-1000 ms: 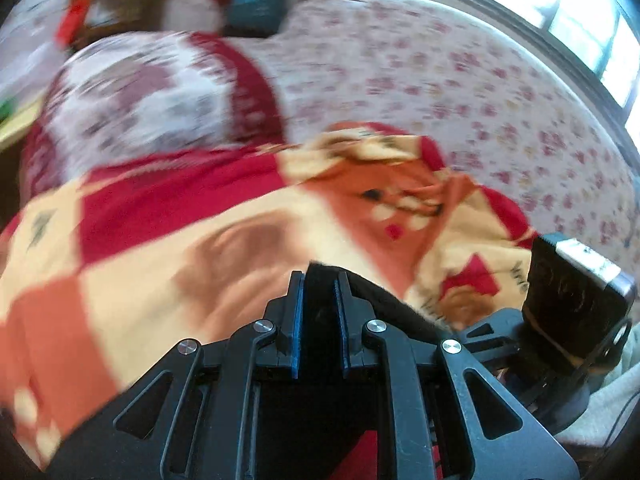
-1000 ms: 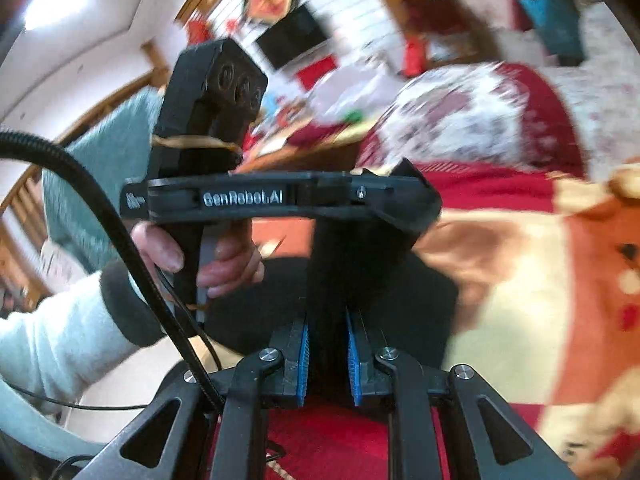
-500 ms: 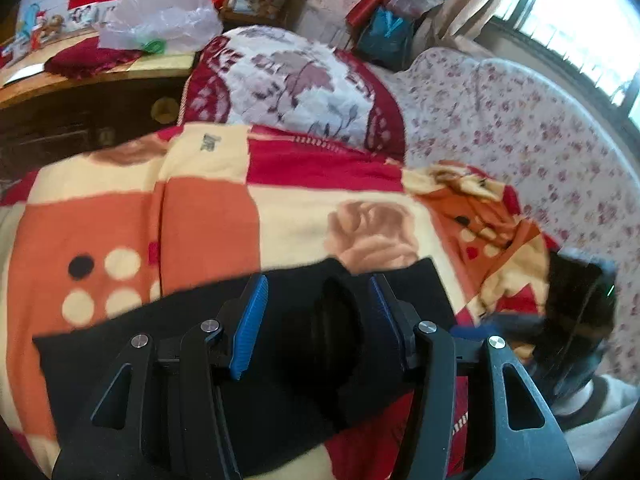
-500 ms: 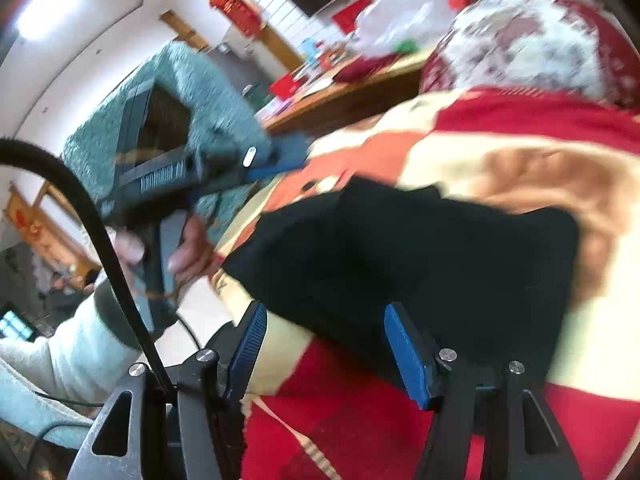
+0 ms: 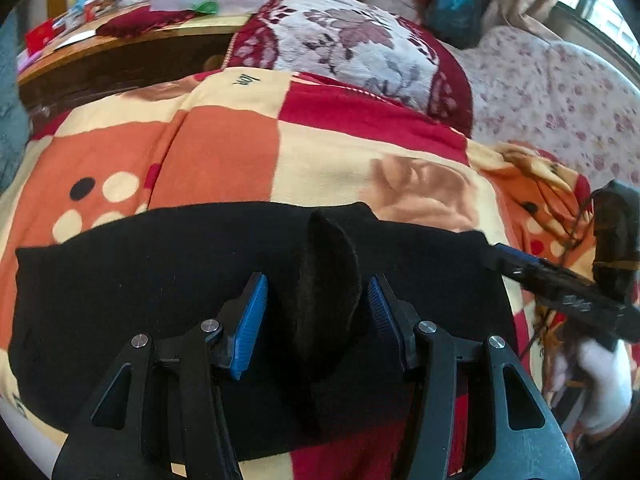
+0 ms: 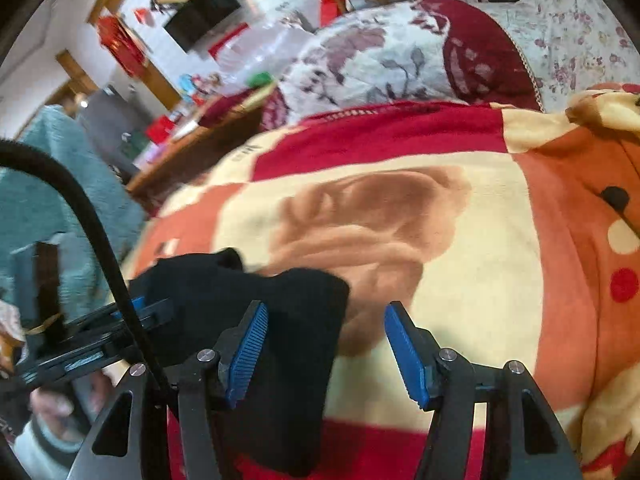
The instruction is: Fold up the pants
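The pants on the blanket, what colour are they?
Plain black pants, clearest in the left wrist view.

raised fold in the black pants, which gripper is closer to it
Left. The left gripper straddles the raised fold, pads apart and not pressing it. The right gripper sits open over the pants' end corner, off to the side.

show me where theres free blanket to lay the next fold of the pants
Free: the wide checked blanket strip between the black pants and the floral cushion, plus the rose patch beyond the right gripper. Crowded: the pants' near edge, where the left gripper straddles a raised fold.
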Motion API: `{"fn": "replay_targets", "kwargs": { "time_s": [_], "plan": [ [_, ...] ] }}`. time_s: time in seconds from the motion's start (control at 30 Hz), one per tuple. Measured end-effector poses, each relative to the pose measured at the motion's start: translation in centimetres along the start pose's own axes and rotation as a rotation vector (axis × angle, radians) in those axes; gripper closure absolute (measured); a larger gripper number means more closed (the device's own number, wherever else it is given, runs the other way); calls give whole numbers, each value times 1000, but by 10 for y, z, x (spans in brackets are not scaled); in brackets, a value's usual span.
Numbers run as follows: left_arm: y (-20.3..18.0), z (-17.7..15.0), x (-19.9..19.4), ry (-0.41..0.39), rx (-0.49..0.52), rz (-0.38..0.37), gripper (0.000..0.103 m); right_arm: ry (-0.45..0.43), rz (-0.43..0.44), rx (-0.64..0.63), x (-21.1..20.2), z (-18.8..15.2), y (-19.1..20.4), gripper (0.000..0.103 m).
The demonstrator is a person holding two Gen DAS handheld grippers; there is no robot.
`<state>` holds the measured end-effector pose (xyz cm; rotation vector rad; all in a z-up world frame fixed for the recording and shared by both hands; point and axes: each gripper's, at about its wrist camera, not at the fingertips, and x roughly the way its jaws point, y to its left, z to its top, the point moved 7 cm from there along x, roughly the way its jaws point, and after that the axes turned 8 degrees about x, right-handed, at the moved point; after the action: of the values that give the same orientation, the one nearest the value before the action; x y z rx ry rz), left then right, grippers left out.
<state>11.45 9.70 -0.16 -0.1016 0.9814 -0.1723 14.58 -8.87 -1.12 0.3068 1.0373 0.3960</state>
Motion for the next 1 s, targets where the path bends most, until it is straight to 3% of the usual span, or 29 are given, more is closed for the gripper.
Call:
{"fn": "replay_targets", "kwargs": {
  "time_s": [0.1, 0.33, 0.5, 0.73, 0.9, 1.0],
  "plan": [
    [-3, -3, 2, -11, 21, 37, 51, 31, -77, -38, 20, -1, -9, 43],
    [-4, -6, -3, -36, 9, 36, 51, -3, -78, -59, -2, -3, -8, 43],
    [-4, -9, -16, -54, -14, 40, 51, -31, -25, -72, -33, -15, 11, 43],
    [-5, -24, -25, -59, -17, 67, 51, 27, 40, -143, -34, -53, 43, 42],
    [-6, -34, -18, -37, -19, 80, 51, 72, -67, -206, -15, -70, 39, 42],
    [-8, -35, -23, -45, -12, 83, 51, 92, -43, -138, -17, -70, 30, 42]
  ]
}}
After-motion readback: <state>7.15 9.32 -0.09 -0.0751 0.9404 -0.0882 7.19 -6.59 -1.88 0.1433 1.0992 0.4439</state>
